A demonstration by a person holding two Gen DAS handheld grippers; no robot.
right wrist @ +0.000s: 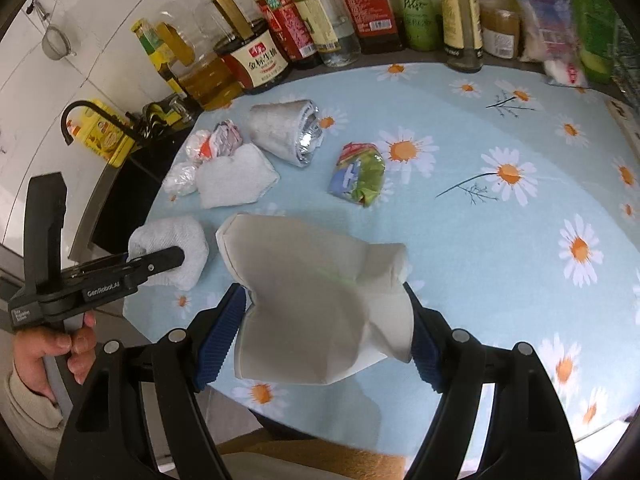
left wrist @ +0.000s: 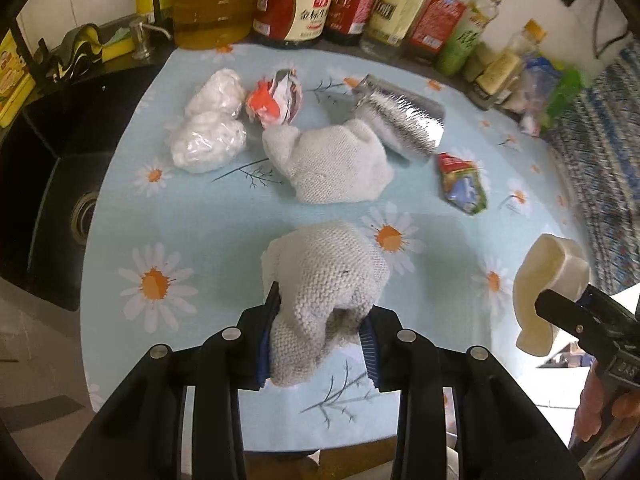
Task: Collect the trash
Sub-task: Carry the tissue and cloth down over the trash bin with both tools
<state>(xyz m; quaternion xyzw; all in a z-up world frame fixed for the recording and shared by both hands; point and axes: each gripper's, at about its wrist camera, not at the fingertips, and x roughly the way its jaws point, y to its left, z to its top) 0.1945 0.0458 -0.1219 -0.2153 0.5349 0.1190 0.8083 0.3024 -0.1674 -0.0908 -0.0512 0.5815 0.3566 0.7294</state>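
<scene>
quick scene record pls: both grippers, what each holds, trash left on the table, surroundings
left gripper: shut on a grey knitted cloth wad
right gripper: shut on a crushed white carton
still on table: second cloth wad, silver foil wrapper, green snack packet, red-and-white crumpled wrapper, two clear plastic-wrapped white bundles
surface: daisy-print tablecloth
behind: row of oil and sauce bottles
left side: black sink

Home kitchen, black sink (left wrist: 60, 208) with faucet (right wrist: 86, 114), oil and sauce bottles (left wrist: 294, 4), daisy-print tablecloth (right wrist: 500, 208)
</scene>
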